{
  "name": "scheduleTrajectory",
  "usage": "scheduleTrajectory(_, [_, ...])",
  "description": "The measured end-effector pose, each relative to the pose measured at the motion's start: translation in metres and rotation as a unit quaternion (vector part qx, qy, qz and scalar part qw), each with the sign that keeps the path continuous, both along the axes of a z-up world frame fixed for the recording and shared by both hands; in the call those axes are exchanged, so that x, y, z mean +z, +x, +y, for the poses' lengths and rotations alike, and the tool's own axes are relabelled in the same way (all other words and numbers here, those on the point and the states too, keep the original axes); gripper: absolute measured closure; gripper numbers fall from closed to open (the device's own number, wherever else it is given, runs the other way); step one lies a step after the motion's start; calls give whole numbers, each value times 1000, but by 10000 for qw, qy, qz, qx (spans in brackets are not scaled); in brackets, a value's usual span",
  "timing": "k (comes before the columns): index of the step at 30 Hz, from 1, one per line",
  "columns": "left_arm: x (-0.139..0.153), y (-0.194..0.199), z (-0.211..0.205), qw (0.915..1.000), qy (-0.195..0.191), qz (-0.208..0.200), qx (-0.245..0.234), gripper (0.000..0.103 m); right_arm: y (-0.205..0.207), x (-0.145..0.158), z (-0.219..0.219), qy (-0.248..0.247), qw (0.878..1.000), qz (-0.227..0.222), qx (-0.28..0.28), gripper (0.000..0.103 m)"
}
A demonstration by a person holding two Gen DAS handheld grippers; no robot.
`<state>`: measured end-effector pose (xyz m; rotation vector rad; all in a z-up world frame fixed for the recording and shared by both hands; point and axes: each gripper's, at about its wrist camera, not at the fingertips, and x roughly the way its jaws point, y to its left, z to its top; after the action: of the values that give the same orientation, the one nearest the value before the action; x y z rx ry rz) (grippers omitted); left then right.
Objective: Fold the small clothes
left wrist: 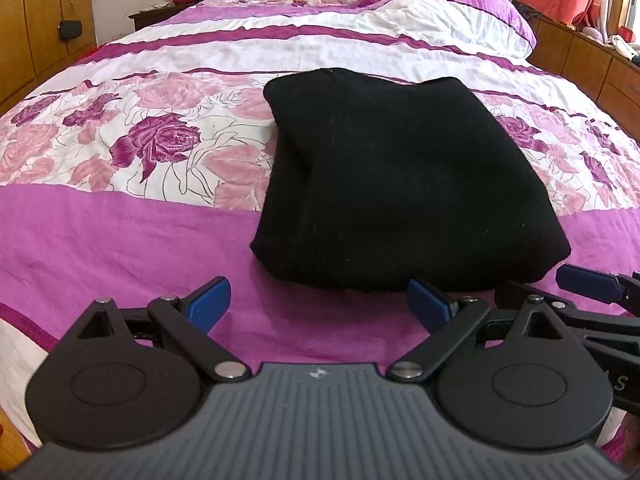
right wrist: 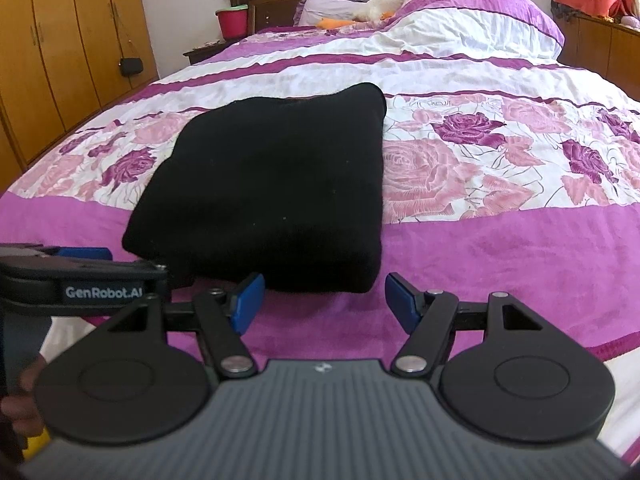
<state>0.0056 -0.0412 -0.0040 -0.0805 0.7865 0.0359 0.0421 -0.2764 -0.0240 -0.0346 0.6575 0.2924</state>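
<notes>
Lying folded on the bed (left wrist: 120,248), the black cloth (left wrist: 392,184) is resting just beyond both grippers, left (left wrist: 320,304) and right (right wrist: 324,300), fingers apart, holding nothing.

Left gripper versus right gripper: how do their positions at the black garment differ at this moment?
The left gripper sits mostly off the black garment's left corner, only its right finger at the hem. The right gripper faces the garment's near right corner, its left finger at the hem, its right finger beyond the corner. Both are open, holding nothing, above the bedspread.
</notes>
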Motion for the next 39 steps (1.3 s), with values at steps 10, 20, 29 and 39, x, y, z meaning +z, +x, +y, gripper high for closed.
scheduleTrajectory(10, [-2, 0, 0, 10000, -57, 24, 8, 6, 0, 1, -2, 58, 10000, 19, -30, 34])
scheduleTrajectory(20, [-1, -1, -1, 10000, -42, 24, 16, 6, 0, 0, -2, 80, 10000, 35, -37, 34])
scheduleTrajectory(29, [-1, -1, -1, 10000, -27, 24, 18, 6, 0, 1, -2, 79, 10000, 36, -37, 34])
scheduleTrajectory(39, [-1, -1, -1, 10000, -13, 27, 23, 6, 0, 0, -2, 78, 10000, 38, -39, 34])
